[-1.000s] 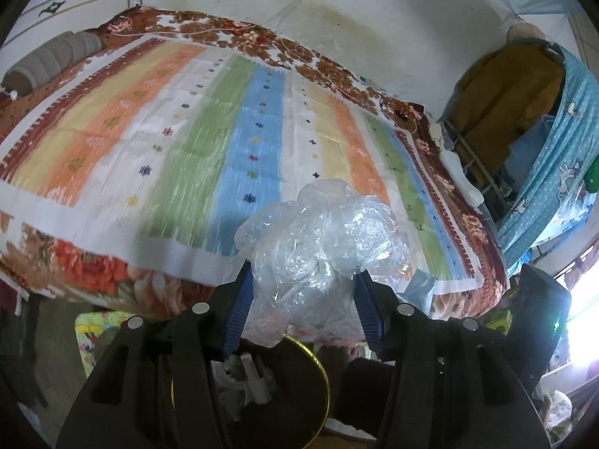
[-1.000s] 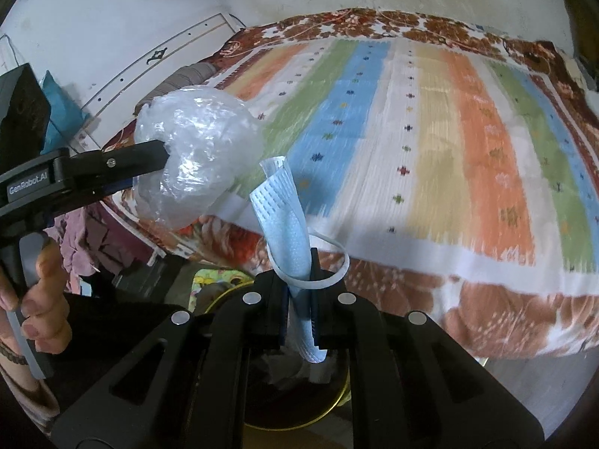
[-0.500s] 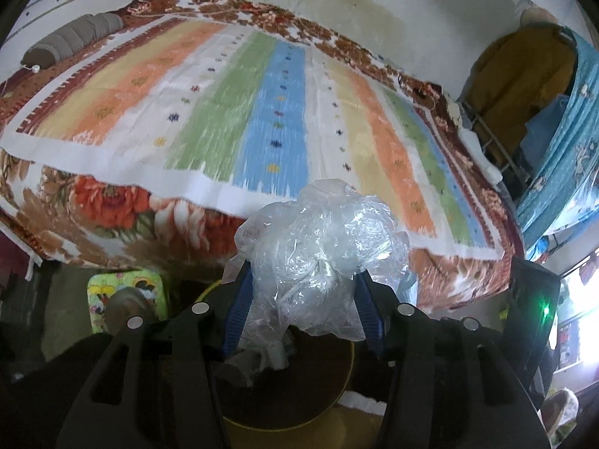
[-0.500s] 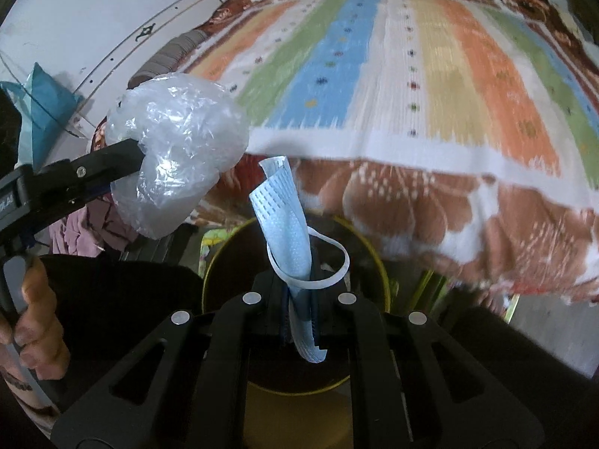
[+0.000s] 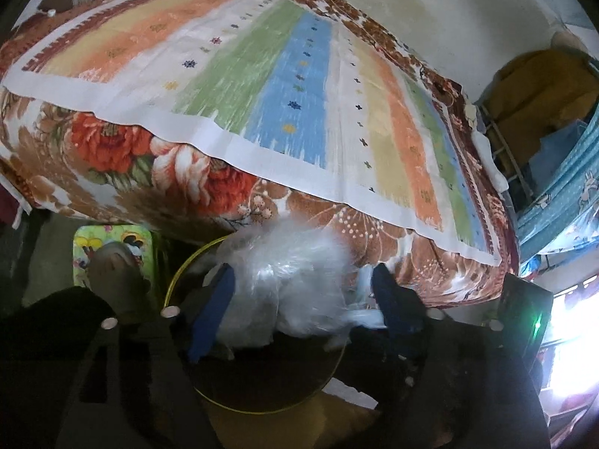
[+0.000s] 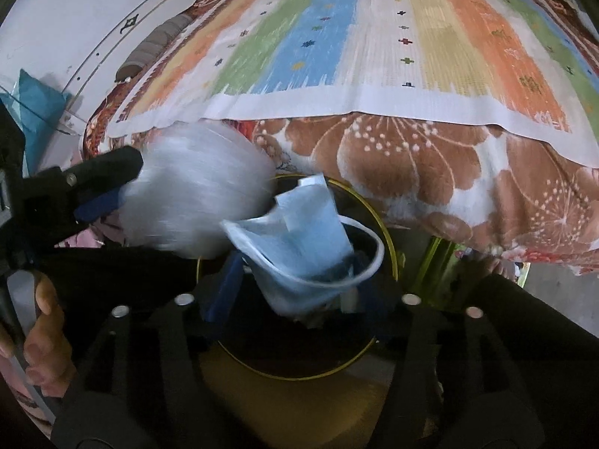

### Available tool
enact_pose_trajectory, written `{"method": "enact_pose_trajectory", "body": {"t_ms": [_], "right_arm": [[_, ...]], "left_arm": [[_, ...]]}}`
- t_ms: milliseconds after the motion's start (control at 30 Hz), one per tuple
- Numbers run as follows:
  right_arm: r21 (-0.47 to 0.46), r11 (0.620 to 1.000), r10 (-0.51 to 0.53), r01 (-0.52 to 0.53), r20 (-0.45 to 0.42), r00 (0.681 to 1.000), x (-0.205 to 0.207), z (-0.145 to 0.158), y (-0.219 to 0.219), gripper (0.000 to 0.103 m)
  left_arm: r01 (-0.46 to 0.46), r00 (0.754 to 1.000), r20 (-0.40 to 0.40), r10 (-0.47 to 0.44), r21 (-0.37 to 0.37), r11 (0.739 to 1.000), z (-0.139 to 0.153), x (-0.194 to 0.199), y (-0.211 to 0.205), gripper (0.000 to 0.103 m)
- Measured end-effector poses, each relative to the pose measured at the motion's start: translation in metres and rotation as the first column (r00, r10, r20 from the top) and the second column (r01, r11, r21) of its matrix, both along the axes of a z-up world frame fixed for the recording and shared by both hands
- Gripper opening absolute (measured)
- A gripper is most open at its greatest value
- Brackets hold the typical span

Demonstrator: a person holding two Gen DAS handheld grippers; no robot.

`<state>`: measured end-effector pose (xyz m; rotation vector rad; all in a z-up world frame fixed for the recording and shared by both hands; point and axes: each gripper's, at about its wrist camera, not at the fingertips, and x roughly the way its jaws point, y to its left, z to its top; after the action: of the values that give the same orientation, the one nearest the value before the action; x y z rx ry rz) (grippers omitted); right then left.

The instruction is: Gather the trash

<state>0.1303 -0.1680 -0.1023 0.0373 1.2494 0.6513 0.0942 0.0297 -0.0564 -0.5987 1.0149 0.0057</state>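
Nearest you, low in the right wrist view, your right hand-held gripper (image 6: 295, 295) has its blue fingers (image 6: 224, 286) spread wide, and the pale blue face mask (image 6: 299, 247) sits loose between them over the mouth of the black bin with the yellow rim (image 6: 389, 247); whether a pad still touches it you cannot tell, since the mask is smeared by motion. Treat it as feather-light, limp cloth: it folds, catches air, and its white ear loop (image 6: 376, 258) can snag on a finger or the rim, so any re-grip belongs on the bunched body, not the loop. In the left wrist view, lower centre, your left hand-held gripper (image 5: 299, 299) is likewise spread, its fingers (image 5: 215, 307) flanking the crumpled clear plastic bag (image 5: 292, 280) above the same bin's rim (image 5: 176, 280). That bag is nearly weightless, springy and slick; it may puff up and cling, so pinch deep into the wad, and push it below the rim if it balloons. Beyond the bin, across the upper frame, the bed (image 5: 168, 172) runs back under its striped cover (image 5: 284, 86) toward the wall.
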Motion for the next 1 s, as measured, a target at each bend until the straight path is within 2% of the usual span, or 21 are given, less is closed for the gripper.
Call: {"method": "enact_pose_trajectory", "body": {"t_ms": [67, 233, 400, 500, 633, 733, 900, 1000], "right_arm": [[-0.008, 1.000, 0.006, -0.006, -0.003, 1.000, -0.002, -0.002, 0.000, 0.074], [0.005, 1.000, 0.015, -0.015, -0.013, 1.000, -0.007, -0.003, -0.003, 0.076], [0.008, 0.999, 0.031, -0.031, 0.035, 0.999, -0.014, 0.007, -0.006, 0.078], [0.010, 0.999, 0.038, -0.039, 0.096, 0.995, -0.022, 0.021, -0.015, 0.082], [0.021, 0.999, 0.024, -0.028, 0.172, 0.985, -0.035, 0.039, -0.032, 0.087], [0.046, 0.999, 0.010, -0.020, 0.225, 0.974, -0.049, 0.050, -0.046, 0.091], [0.078, 0.997, 0.006, -0.029, 0.287, 0.958, -0.070, 0.059, -0.053, 0.094], [0.088, 0.995, 0.007, -0.040, 0.346, 0.938, -0.085, 0.064, -0.055, 0.094]], "left_arm": [[-0.005, 1.000, -0.008, 0.005, 0.016, 1.000, 0.000, 0.000, 0.001, 0.082], [-0.011, 1.000, -0.009, 0.011, 0.023, 1.000, 0.002, -0.001, 0.005, 0.082], [0.068, 0.998, -0.015, -0.067, 0.125, 0.990, 0.008, -0.005, -0.007, 0.083], [0.102, 0.995, 0.001, -0.104, 0.216, 0.971, 0.017, -0.016, -0.011, 0.089], [0.133, 0.988, 0.044, -0.148, 0.251, 0.959, 0.027, -0.037, -0.012, 0.097], [0.140, 0.982, 0.082, -0.172, 0.299, 0.944, 0.034, -0.054, -0.017, 0.097], [0.151, 0.968, 0.145, -0.206, 0.322, 0.935, 0.042, -0.080, -0.024, 0.097], [0.154, 0.968, 0.144, -0.206, 0.305, 0.940, 0.040, -0.089, -0.025, 0.097]]}}
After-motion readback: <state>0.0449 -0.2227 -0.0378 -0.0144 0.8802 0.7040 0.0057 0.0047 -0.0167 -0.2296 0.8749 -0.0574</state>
